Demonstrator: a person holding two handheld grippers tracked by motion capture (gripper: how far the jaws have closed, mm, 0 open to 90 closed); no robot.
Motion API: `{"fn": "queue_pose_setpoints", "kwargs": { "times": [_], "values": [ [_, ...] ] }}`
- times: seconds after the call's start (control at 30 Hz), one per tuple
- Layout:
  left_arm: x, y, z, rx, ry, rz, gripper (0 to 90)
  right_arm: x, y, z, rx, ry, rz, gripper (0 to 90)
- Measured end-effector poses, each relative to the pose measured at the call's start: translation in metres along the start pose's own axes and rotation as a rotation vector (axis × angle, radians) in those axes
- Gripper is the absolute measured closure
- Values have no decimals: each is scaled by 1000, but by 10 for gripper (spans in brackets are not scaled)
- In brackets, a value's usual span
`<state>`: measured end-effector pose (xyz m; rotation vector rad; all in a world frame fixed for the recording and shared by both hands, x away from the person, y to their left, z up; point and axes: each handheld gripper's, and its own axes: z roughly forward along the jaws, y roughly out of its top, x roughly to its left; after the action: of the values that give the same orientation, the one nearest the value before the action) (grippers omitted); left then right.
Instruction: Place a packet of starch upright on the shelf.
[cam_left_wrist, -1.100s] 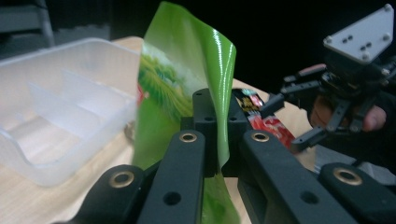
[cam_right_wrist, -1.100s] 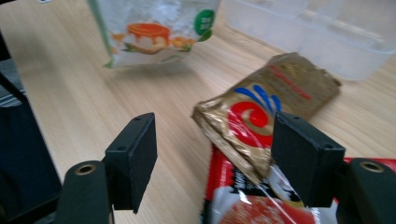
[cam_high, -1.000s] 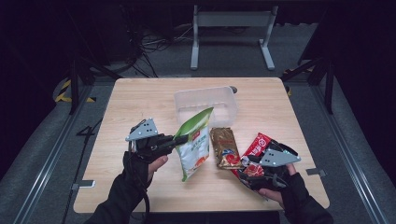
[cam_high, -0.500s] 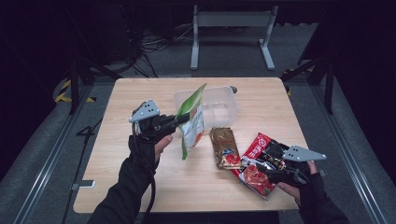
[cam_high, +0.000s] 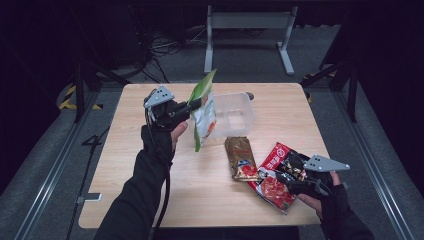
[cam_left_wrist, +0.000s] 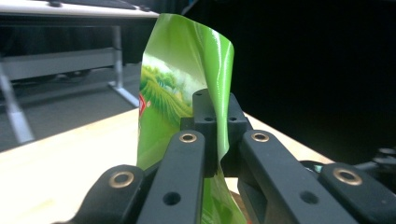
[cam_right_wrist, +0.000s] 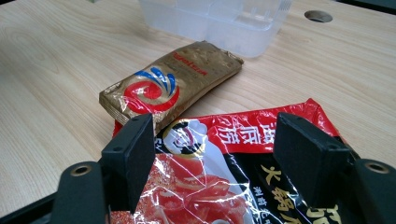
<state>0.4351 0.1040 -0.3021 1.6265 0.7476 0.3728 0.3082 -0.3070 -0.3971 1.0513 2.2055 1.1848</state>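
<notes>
The left gripper (cam_high: 192, 106), clamped on the green packet (cam_high: 202, 111), has lifted it off the wooden table (cam_high: 120, 165) to hang beside the clear plastic container (cam_high: 234, 114) (a drop inside looks next). The brown packet (cam_high: 241, 158) lies where it was. The right gripper (cam_high: 280, 176) has slid rightward, jaws spread, unclenched, over the red packet (cam_high: 272, 186), which stays flat.

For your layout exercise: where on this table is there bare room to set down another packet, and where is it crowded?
Bare wood lies along the table's left edge and near-left corner, and right of the clear plastic container. It is crowded at centre-right, where the brown packet overlaps the red packet.
</notes>
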Motion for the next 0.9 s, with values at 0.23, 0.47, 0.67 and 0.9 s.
{"fn": "queue_pose_setpoints", "kwargs": {
  "times": [0.23, 0.47, 0.67, 0.9],
  "values": [
    [14, 5, 14, 7, 108, -7, 893, 1, -2, 1, 7, 7, -1, 299],
    [27, 0, 25, 6, 166, -55, 893, 1, -3, 2, 14, 7, -1, 299],
    [38, -2, 41, 6, 200, -65, 892, 2, -4, 4, 19, 10, -4, 299],
    [46, 2, 63, 15, 233, -49, 892, 2, -5, 5, 25, 16, -6, 298]
  ]
}}
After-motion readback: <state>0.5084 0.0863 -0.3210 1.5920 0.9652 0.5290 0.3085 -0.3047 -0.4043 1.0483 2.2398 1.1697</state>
